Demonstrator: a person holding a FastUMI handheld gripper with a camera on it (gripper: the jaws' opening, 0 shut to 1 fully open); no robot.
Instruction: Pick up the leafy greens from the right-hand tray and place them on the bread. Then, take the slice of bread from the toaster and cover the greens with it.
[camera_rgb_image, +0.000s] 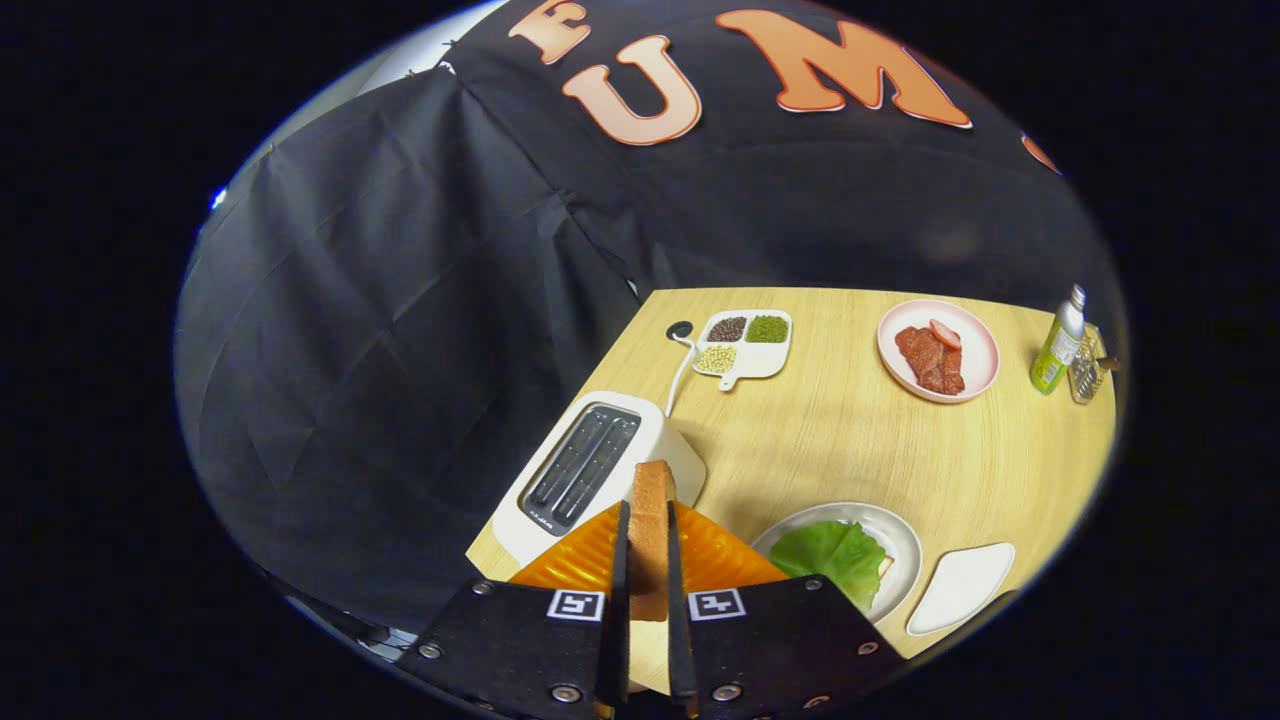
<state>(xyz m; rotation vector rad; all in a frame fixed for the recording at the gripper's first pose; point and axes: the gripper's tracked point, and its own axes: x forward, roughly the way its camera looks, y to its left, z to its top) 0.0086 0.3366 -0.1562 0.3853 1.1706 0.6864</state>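
Note:
My gripper (648, 560) is shut on a slice of bread (651, 520), held upright and edge-on between both fingers, above the table. Just beyond the fingers, a little to the left, stands the white toaster (590, 470) with both slots empty. To the right of the fingers a grey plate (895, 540) carries the leafy greens (830, 555) lying on a slice of bread whose edge (886, 566) peeks out. Beside that plate lies an empty white tray (962, 586).
A pink plate (985, 350) with slices of meat sits at the far right of the wooden table. A white divided dish (768, 360) of grains lies behind the toaster, by a cable hole. A green bottle (1057, 345) and a glass shaker (1085, 375) stand at the far right edge.

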